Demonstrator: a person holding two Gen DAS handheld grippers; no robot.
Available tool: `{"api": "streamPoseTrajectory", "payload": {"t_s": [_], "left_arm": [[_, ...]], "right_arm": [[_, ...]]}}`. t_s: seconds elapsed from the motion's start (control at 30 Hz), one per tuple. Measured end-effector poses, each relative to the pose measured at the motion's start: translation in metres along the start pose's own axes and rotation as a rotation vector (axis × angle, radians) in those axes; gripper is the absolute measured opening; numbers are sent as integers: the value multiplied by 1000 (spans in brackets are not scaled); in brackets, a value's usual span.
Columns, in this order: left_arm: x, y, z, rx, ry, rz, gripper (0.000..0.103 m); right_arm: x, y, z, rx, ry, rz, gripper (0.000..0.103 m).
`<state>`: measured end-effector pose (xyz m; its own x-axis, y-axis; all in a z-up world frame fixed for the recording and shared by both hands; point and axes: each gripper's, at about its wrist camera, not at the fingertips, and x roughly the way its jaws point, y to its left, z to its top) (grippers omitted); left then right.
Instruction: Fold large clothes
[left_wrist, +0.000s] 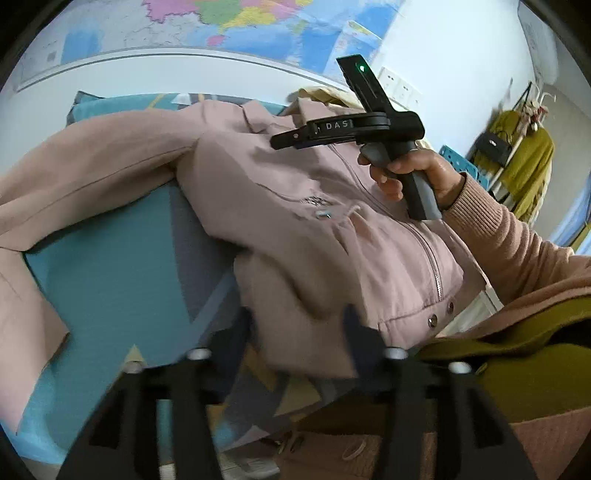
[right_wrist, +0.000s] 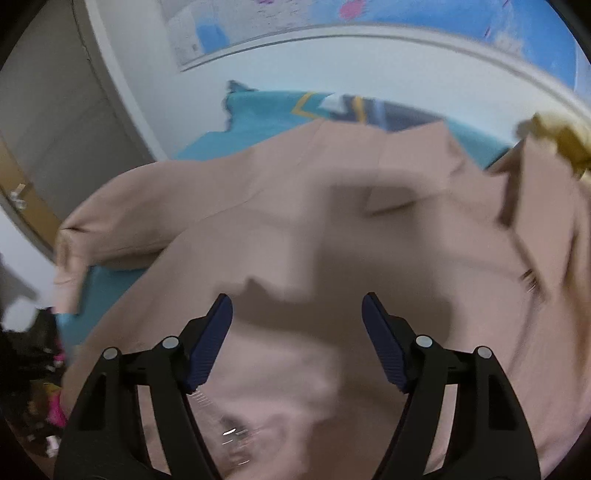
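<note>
Left wrist view shows a large pink jacket (left_wrist: 295, 206) spread over a teal patterned bed cover (left_wrist: 110, 273), one sleeve flung out to the left, the zip front and snap hem lying at the near right edge. The left tool (left_wrist: 295, 325) sits low at the jacket's near hem; its fingers are blurred, but they appear to stand apart with a fold of pink cloth between them and not yet pinched. The right tool (left_wrist: 295, 142), held in the person's right hand (left_wrist: 417, 177), hovers above the chest of the jacket, and in the right wrist view its blue pads (right_wrist: 212, 339) are plainly spread wide with nothing between them, only pink fabric below. To fold well, each tool should probably take a firm bite of a single edge, the hem on one side, shoulder or sleeve on the other, then lift and carry together so the cloth stays taut and lands flat without bunching.
</note>
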<state>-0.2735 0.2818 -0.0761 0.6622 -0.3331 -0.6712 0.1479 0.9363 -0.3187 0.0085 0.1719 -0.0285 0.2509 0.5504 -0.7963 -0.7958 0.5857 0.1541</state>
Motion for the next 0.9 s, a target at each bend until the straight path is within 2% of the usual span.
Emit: {"api": "streamPoseTrajectory", "payload": {"t_s": [0.13, 0.17, 0.23, 0.37, 0.53, 0.63, 0.7, 0.8, 0.9], "left_arm": [[-27, 15, 18, 5, -123, 25, 79], [-34, 19, 27, 9, -156, 46, 80], [-36, 25, 46, 23, -174, 94, 80], [1, 26, 107, 93, -140, 206, 80], [84, 39, 181, 76, -36, 239, 80], [143, 42, 213, 91, 63, 290, 76], [168, 41, 227, 105, 102, 306, 72], [192, 33, 247, 139, 112, 319, 72], [211, 21, 265, 193, 104, 355, 73]], "right_arm": [[-9, -53, 13, 77, -37, -110, 71], [-12, -69, 14, 108, -44, -141, 71], [-17, -101, 16, 176, -49, -176, 71], [-18, -135, 16, 228, -40, -217, 71], [5, -137, 16, 183, 12, -275, 71], [11, -138, 18, 164, 5, -309, 68], [7, -137, 23, 164, -27, -291, 64], [3, -134, 32, 153, -55, -309, 63], [17, -135, 43, 140, -24, -340, 61]]}}
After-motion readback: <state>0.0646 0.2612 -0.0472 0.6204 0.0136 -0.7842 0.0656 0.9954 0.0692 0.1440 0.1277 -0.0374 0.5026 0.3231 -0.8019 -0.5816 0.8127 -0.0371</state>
